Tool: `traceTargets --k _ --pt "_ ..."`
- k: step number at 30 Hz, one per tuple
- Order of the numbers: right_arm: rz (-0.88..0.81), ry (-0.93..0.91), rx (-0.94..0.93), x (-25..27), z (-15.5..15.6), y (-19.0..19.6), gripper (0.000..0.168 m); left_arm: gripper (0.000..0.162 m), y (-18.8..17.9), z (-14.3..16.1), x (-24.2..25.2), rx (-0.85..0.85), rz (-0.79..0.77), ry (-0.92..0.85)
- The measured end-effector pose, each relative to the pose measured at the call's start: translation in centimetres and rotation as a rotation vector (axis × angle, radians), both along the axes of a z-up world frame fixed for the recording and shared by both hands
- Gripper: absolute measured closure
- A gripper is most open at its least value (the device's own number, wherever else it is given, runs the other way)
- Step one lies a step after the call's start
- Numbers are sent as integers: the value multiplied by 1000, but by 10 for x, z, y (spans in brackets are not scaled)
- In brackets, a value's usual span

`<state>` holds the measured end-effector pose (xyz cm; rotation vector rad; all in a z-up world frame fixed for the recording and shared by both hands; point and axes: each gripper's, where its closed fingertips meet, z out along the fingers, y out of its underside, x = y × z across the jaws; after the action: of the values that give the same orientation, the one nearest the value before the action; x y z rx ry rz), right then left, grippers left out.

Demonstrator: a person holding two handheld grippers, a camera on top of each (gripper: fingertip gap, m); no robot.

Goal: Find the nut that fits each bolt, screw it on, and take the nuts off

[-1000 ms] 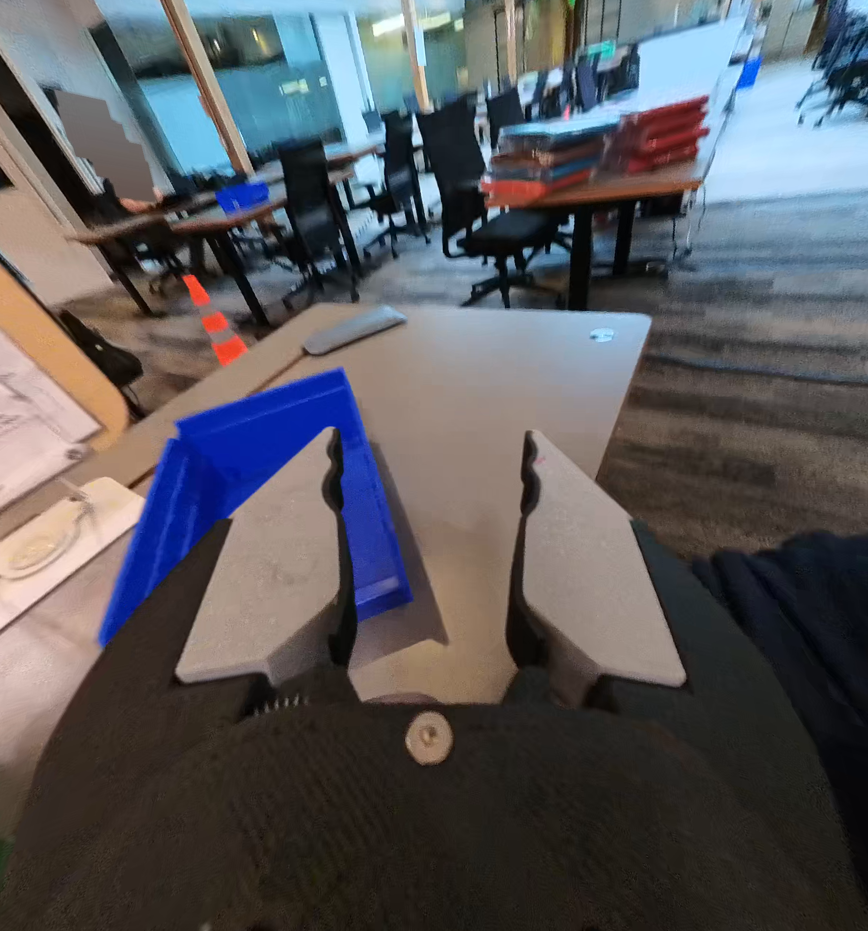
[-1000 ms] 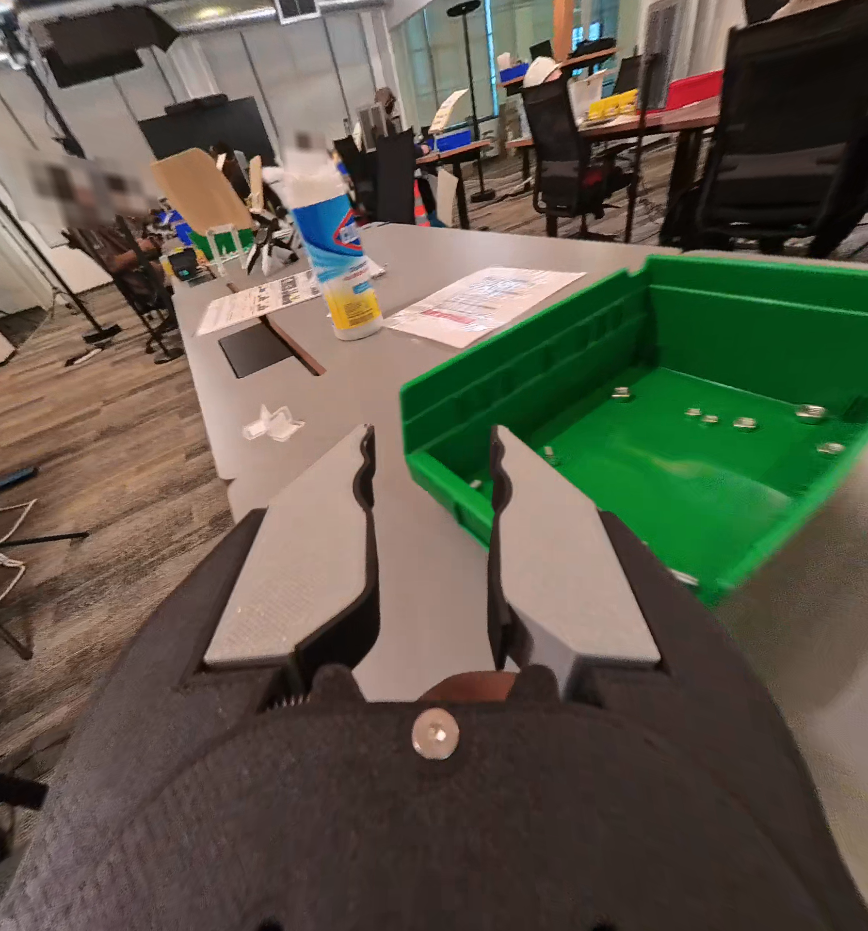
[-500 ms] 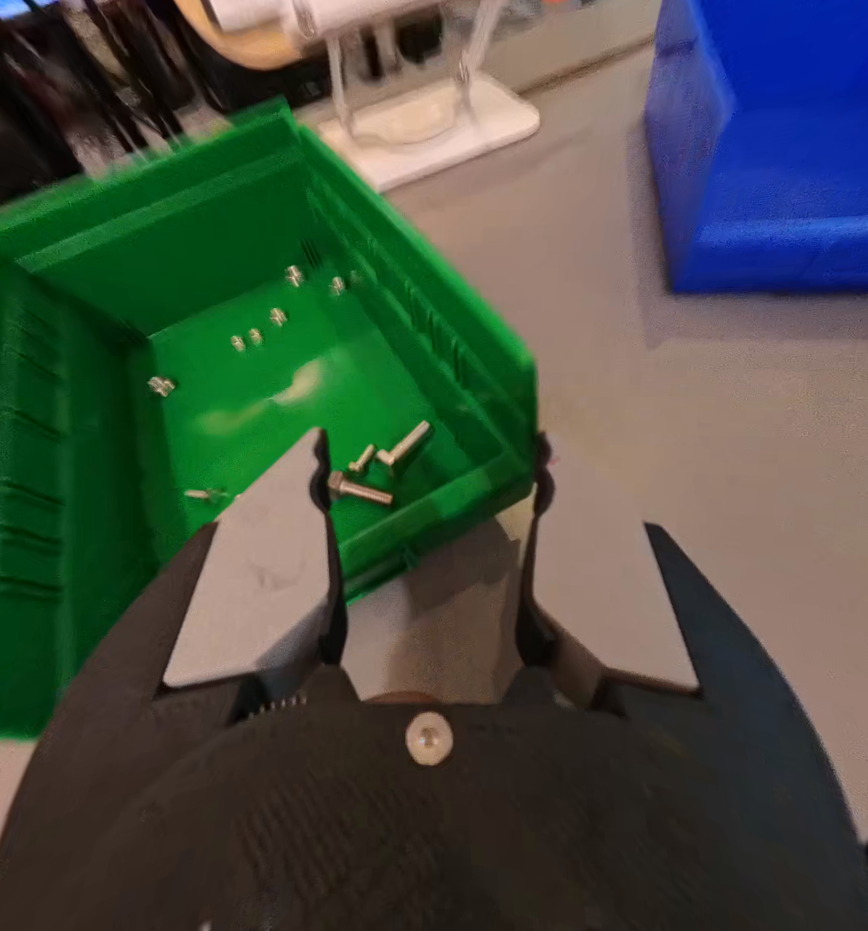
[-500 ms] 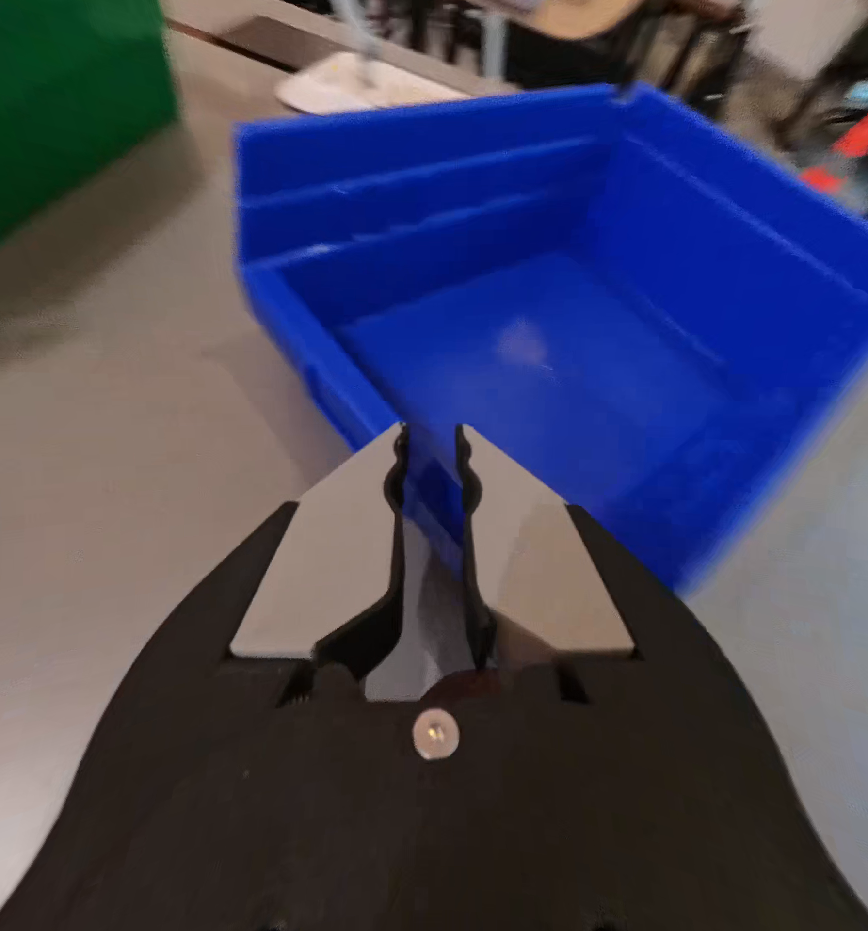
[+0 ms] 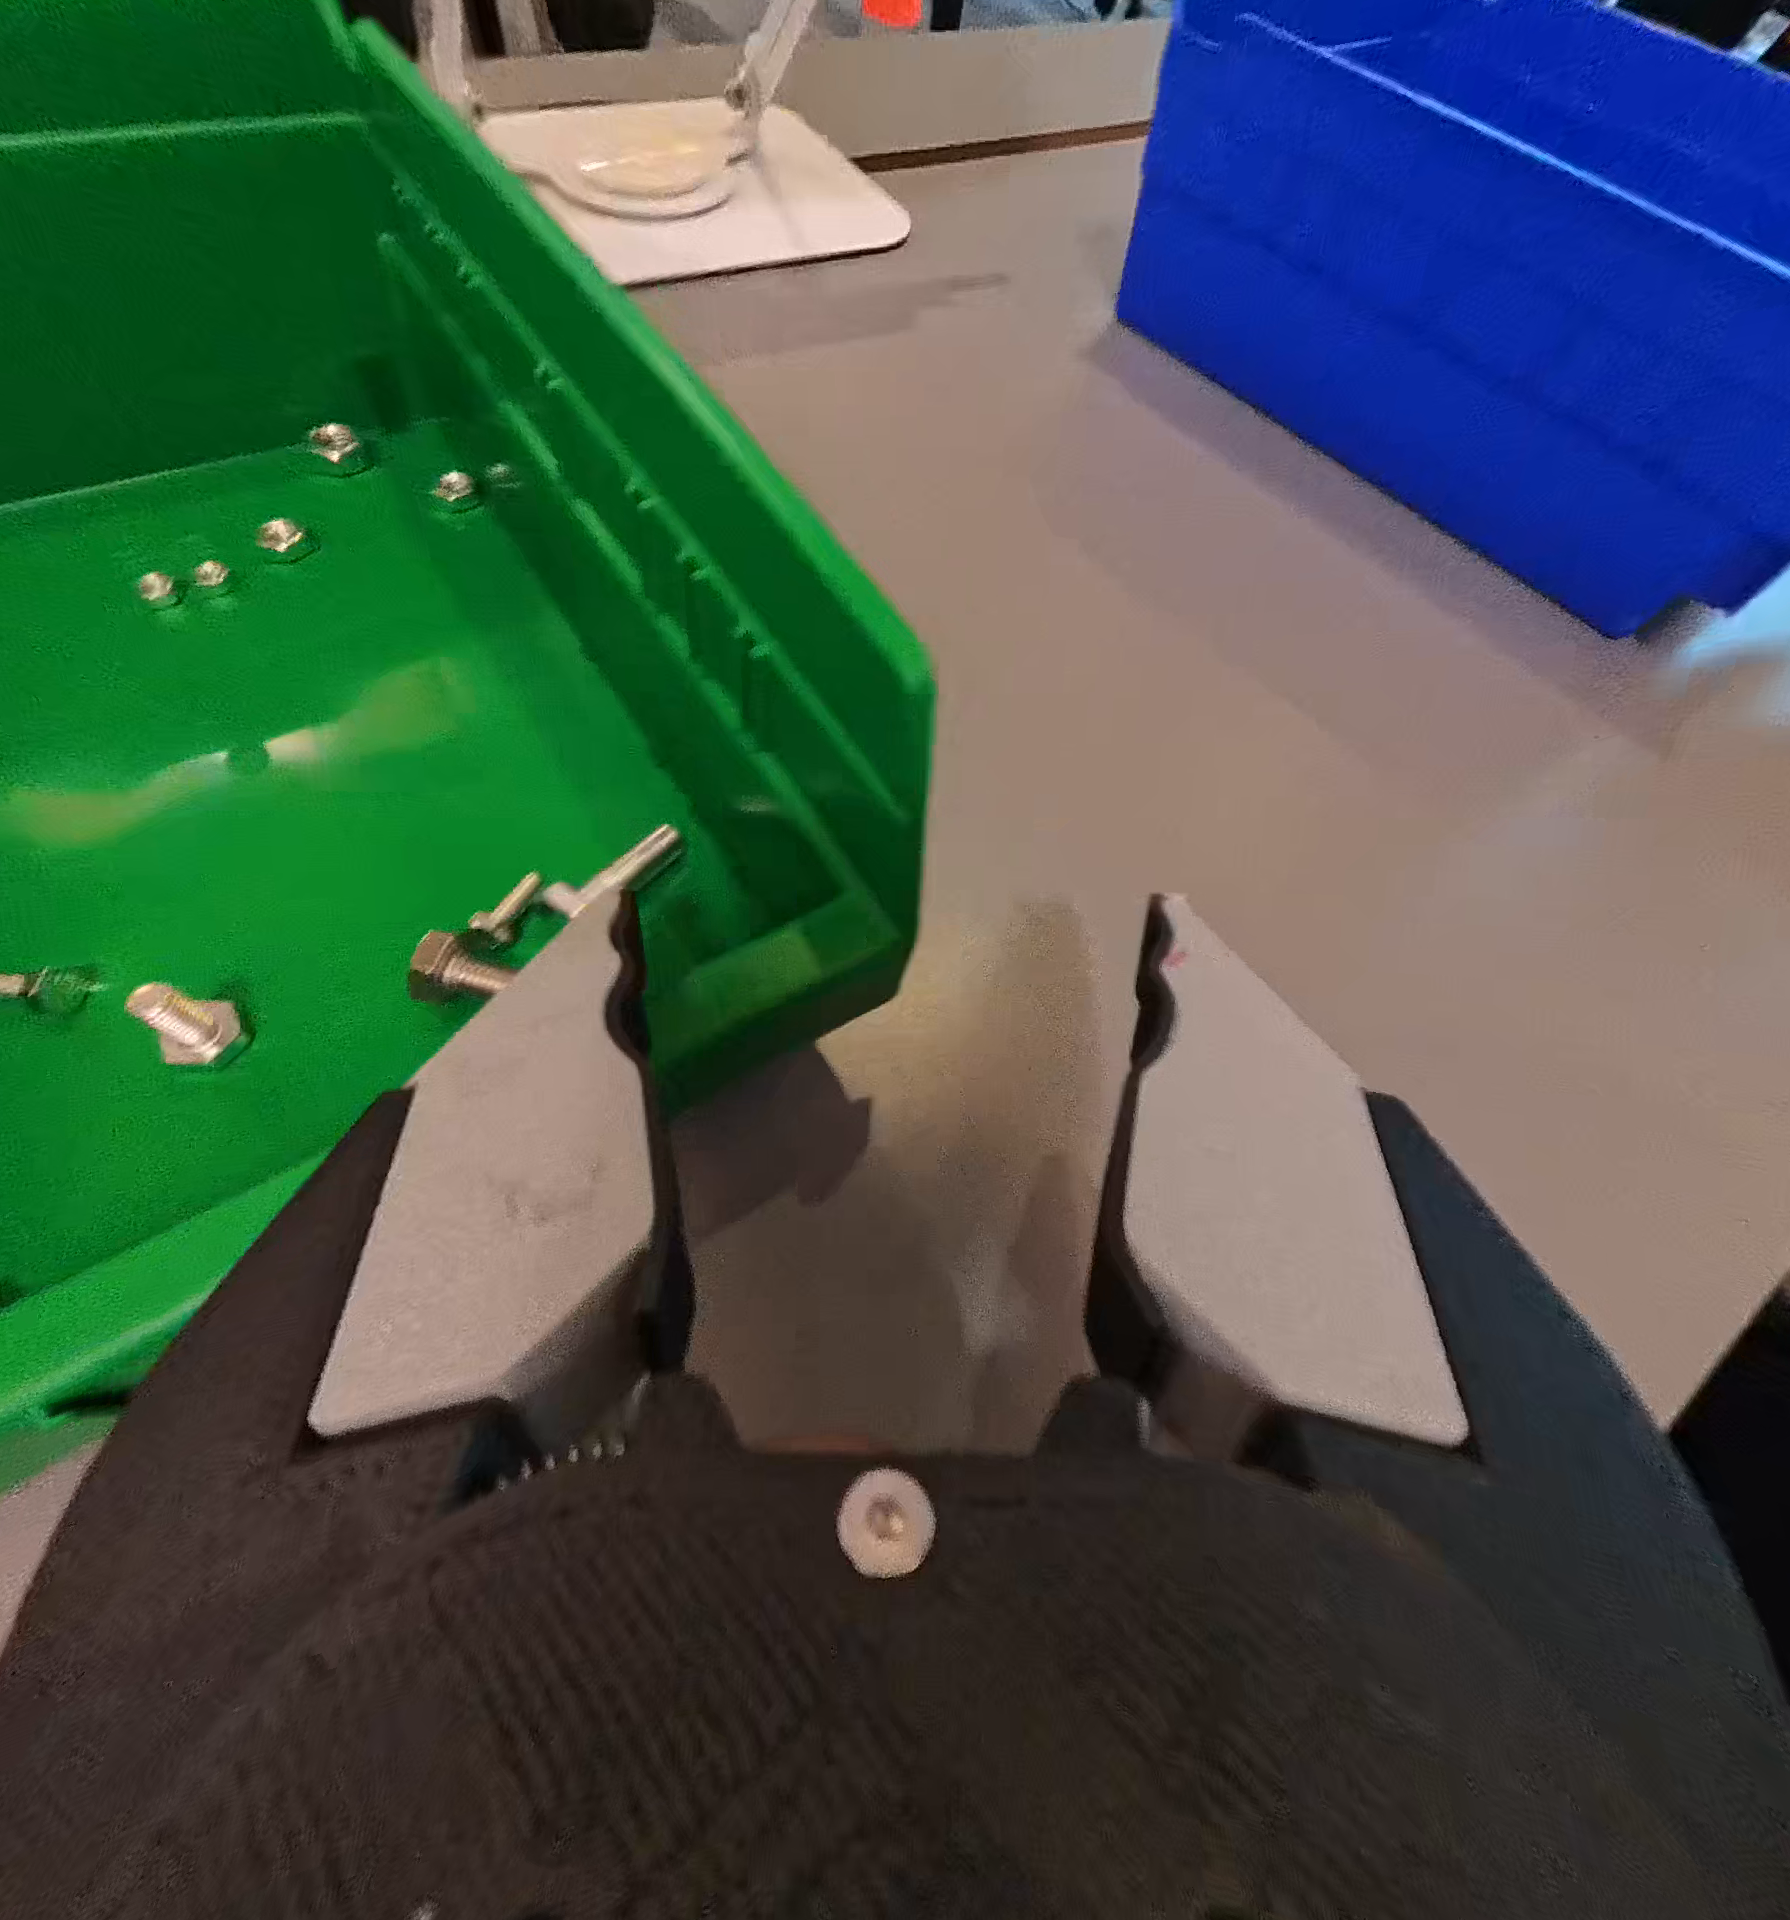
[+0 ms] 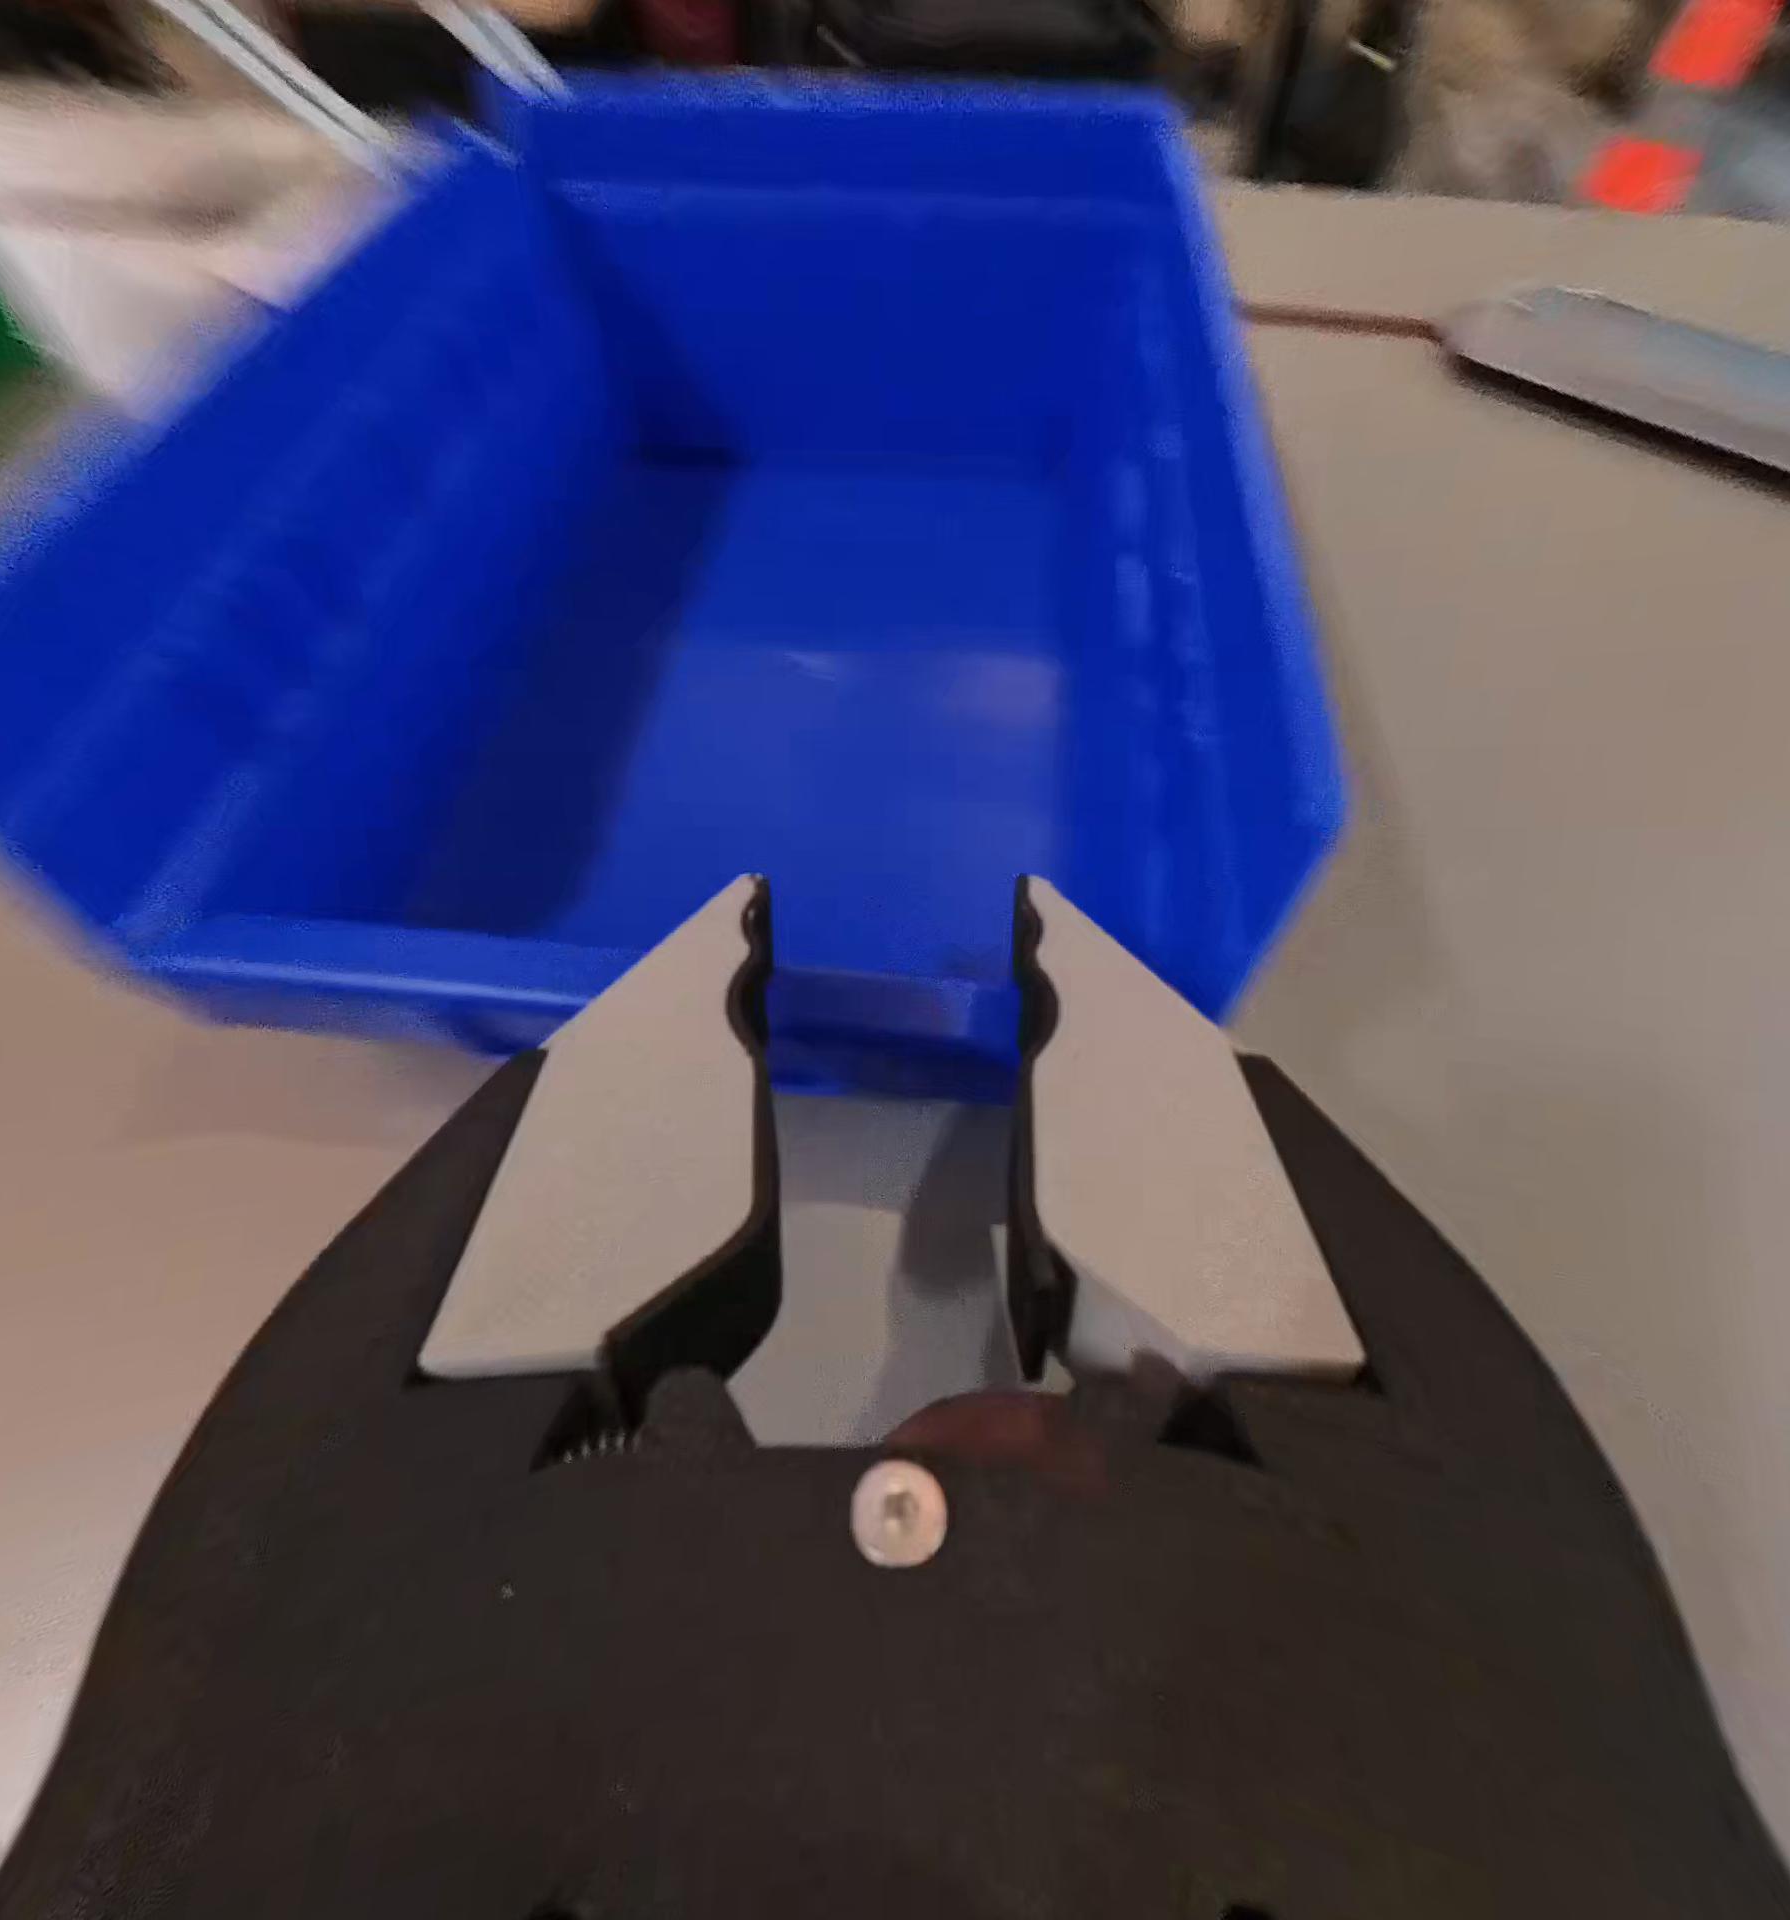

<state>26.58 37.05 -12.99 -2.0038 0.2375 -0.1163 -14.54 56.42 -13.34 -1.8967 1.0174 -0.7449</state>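
Note:
In the left wrist view a green bin (image 5: 829, 665) sits at the left on the grey table. It holds several small nuts (image 5: 283, 537) toward its back and several bolts (image 5: 455, 966) near its front corner. My left gripper (image 5: 886, 925) is open and empty, just right of the bin's front corner, its left finger over the rim. A blue bin (image 5: 1493, 312) stands at the far right. In the right wrist view that blue bin (image 6: 371, 644) looks empty. My right gripper (image 6: 886, 904) is open and empty, at its front lip.
A white stand base (image 5: 725, 197) sits behind the green bin. A flat grey object (image 6: 1649, 384) lies on the table right of the blue bin. The grey table (image 5: 1234, 779) lies bare between the bins; its edge runs at the right. The left gripper's tips are roughly 45 cm from the right gripper's. My right gripper's tips are some 40 cm from the flat grey object (image 6: 1649, 384).
The left gripper has moved closer to the green bin, which now shows larger. The right gripper has swung to face the blue bin's front squarely and its jaws have opened wider.

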Motion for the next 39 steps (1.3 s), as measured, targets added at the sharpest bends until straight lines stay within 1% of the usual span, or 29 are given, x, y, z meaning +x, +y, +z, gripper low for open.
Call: traceTargets --k 2,4,5,6,7,8,9,11,12,13,14,15,16,17,18,20,21,23,25,27,31,33,35,37,39 --pt "216 123 180 -49 25 1 110 66 -2 3 8 62 13 15" --pt "285 169 244 -79 36 3 100 66 4 5 15 120 47 24" --pt "322 166 244 -95 38 7 90 71 5 4 20 121 52 22" --pt "356 157 232 -111 38 13 84 90 6 4 26 121 48 14" --pt "382 138 221 -127 37 21 83 108 10 4 29 138 61 21" --pt "411 95 200 -141 34 30 82 127 22 4 24 190 117 63" --pt "414 25 168 -149 28 40 79 145 29 4 22 247 133 106" --pt "283 -128 101 -139 14 61 86 150 39 3 17 260 189 156" --pt "211 -192 70 -131 10 68 87 155 46 4 7 287 236 205" --pt "134 -254 56 -121 10 71 98 159 53 5 -8 306 292 246" --pt "83 -303 45 -114 10 72 113 160 56 3 -19 277 313 234" --pt "75 -323 41 -114 10 71 134 162 58 4 -28 218 319 151" --pt "37 -352 21 -109 8 67 166 162 60 4 -39 172 330 83" --pt "2 -396 8 -98 7 64 165 161 64 4 -54 160 355 68" --pt "4 -366 29 -93 7 61 165 159 69 4 -69 160 385 73" --pt "-7 -221 46 -79 6 51 167 158 73 4 -94 150 427 75" --pt "-18 -195 45 -69 6 45 166 158 73 4 -101 145 437 62" --pt "-78 -189 38 -49 6 32 162 159 71 5 -114 169 470 72" --pt "-129 -190 32 -38 6 19 163 159 68 5 -124 187 513 80" --pt "-158 -189 41 -39 6 12 168 162 63 5 -124 179 497 86" --pt "-217 -329 1 -36 7 7 165 158 58 5 -110 221 440 155" --pt "-201 -313 -3 -36 6 9 163 157 56 5 -99 250 409 157" --pt "-184 -291 -6 -37 6 9 162 155 53 5 -92 232 393 142" --pt "-174 -306 -11 -36 6 8 162 155 49 5 -84 206 376 110" --pt "-164 -302 0 -38 7 5 160 153 46 7 -79 210 369 83"
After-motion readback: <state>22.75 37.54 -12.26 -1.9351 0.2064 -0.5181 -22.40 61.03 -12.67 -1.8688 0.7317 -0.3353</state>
